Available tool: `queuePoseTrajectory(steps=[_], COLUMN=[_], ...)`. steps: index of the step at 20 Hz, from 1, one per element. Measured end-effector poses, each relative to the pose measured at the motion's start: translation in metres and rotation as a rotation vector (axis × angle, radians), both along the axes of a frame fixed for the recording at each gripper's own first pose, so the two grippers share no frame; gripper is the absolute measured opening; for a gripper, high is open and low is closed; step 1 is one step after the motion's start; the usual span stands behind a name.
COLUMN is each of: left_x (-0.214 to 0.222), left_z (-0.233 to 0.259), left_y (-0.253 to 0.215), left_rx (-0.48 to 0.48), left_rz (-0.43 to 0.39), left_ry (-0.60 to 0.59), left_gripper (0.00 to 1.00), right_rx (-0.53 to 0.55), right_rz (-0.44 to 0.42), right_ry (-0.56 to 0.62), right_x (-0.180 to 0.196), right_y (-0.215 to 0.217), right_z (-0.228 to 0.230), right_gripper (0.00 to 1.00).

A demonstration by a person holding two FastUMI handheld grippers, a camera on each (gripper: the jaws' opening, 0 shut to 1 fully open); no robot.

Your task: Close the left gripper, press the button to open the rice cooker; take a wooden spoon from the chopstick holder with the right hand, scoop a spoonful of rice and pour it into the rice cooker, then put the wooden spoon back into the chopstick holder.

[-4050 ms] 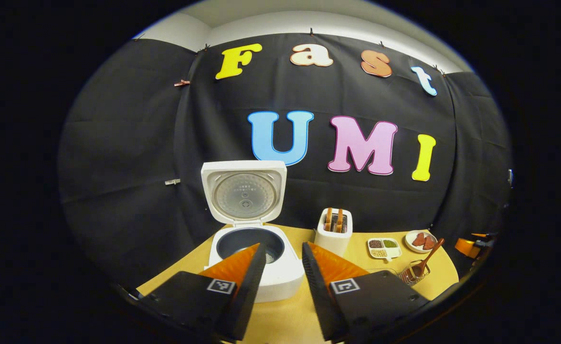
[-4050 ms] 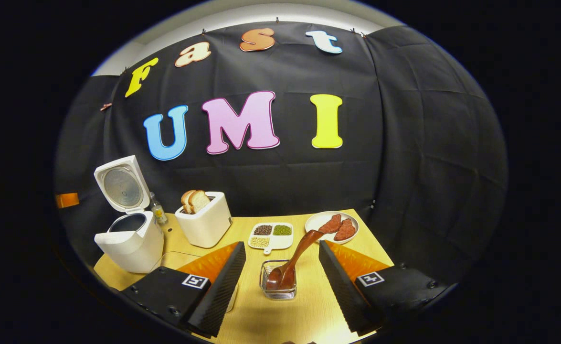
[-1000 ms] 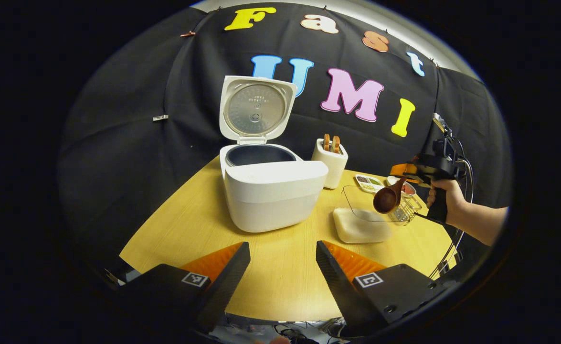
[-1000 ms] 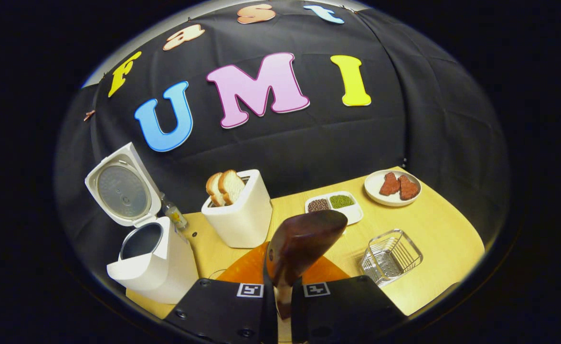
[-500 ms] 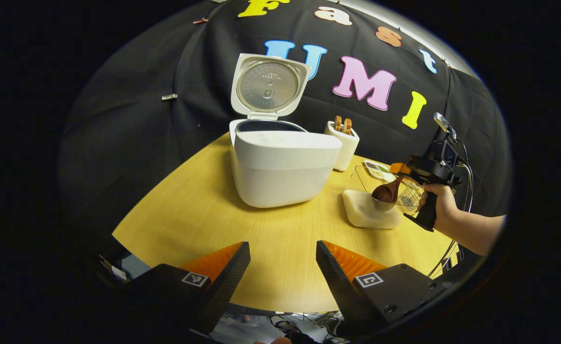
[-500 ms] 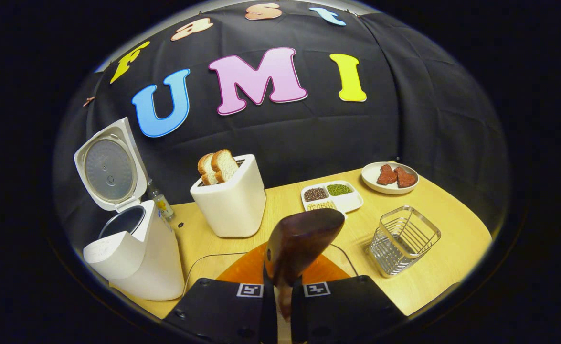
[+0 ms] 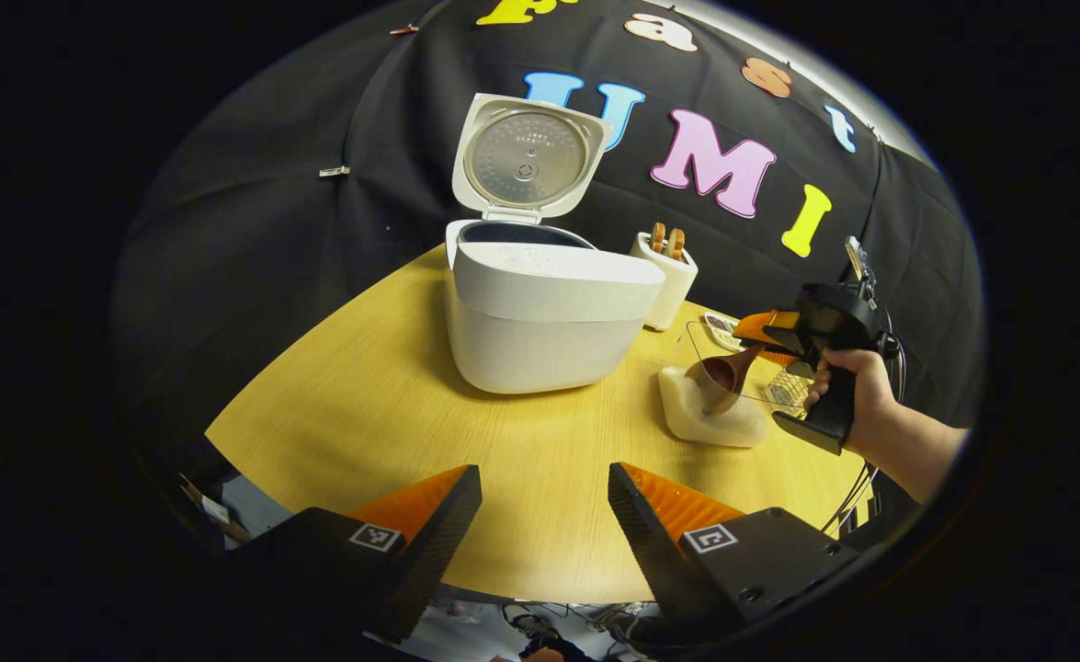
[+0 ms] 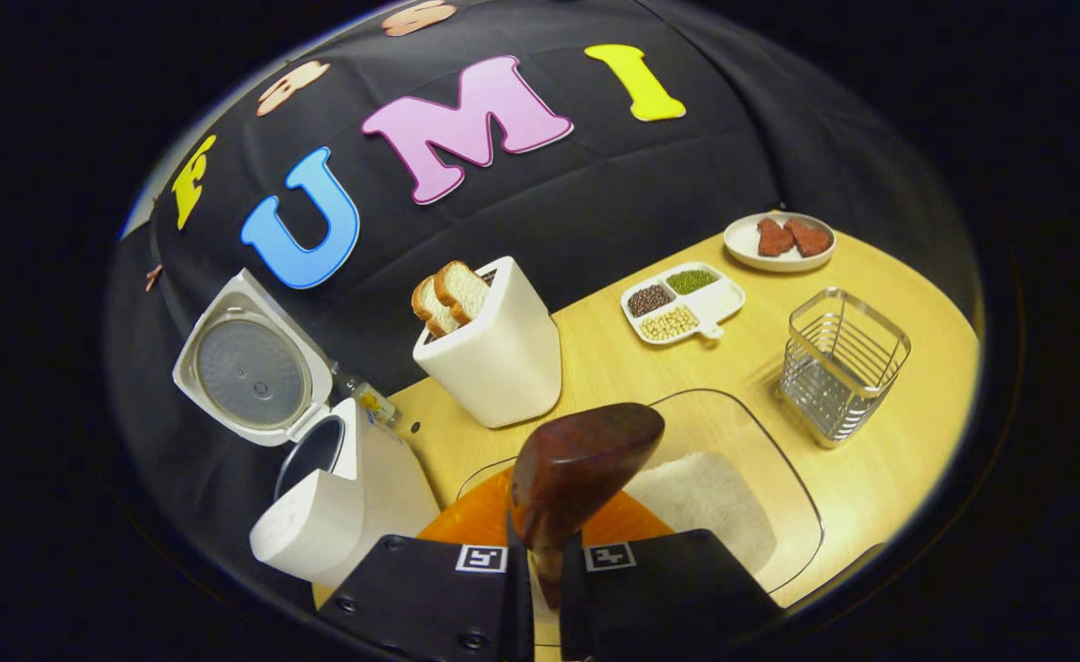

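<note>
Glossy dark wooden spoon (image 8: 585,464); shiny wire-metal chopstick holder (image 8: 841,363); smooth matt white plastic rice cooker (image 7: 549,313); pale matt wood-grain table (image 7: 365,405)

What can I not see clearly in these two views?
- Rice cooker pot: inside hidden by its front wall, left gripper view.
- Spoon bowl inside: faces away, right gripper view.
- Right claw tips: too small, left gripper view.
- Glass rice dish: near end cut off by claw body.

Toaster (image 8: 494,354) between rice cooker (image 8: 337,487), chopstick holder (image 8: 841,363).
</note>
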State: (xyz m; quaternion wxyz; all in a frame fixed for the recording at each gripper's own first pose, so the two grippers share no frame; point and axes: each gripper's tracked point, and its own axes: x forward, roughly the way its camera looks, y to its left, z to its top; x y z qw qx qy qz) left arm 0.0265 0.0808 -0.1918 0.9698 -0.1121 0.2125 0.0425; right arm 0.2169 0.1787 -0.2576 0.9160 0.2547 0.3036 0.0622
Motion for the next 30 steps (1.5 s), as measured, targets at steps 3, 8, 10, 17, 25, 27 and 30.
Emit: queuePoseTrajectory(steps=[3,8,10,17,25,27,30], left_x=[-0.002,0.001,-0.002,0.001,-0.006,-0.011,-0.017], left_z=[0.0,0.004,0.007,0.017,0.023,0.022,0.019], left_y=[-0.002,-0.003,-0.004,0.003,0.013,0.017,0.025], left_rx=[-0.002,-0.014,-0.018,-0.018,-0.014,-0.02,-0.031], left_rz=[0.005,0.02,0.027,0.042,0.051,0.062,0.083], left_ry=[-0.003,-0.009,-0.016,-0.037,-0.051,-0.05,-0.044], left_gripper=[0.96,0.96,0.96,0.96,0.96,0.98,0.96], right_rx=[0.09,0.136,0.168,0.273,0.422,0.47,0.513], right_rz=[-0.034,-0.095,-0.156,-0.268,-0.242,-0.223,-0.193], right_ry=[0.063,0.121,0.145,0.122,0.089,0.086,0.086], right_x=[-0.004,-0.012,-0.01,0.007,0.03,0.038,0.045], right_y=[-0.006,-0.034,-0.054,-0.095,-0.056,-0.036,-0.005], right_z=[-0.002,0.0,0.005,0.06,0.135,0.15,0.168], right_gripper=[0.16,0.16,0.15,0.15,0.16,0.16,0.15])
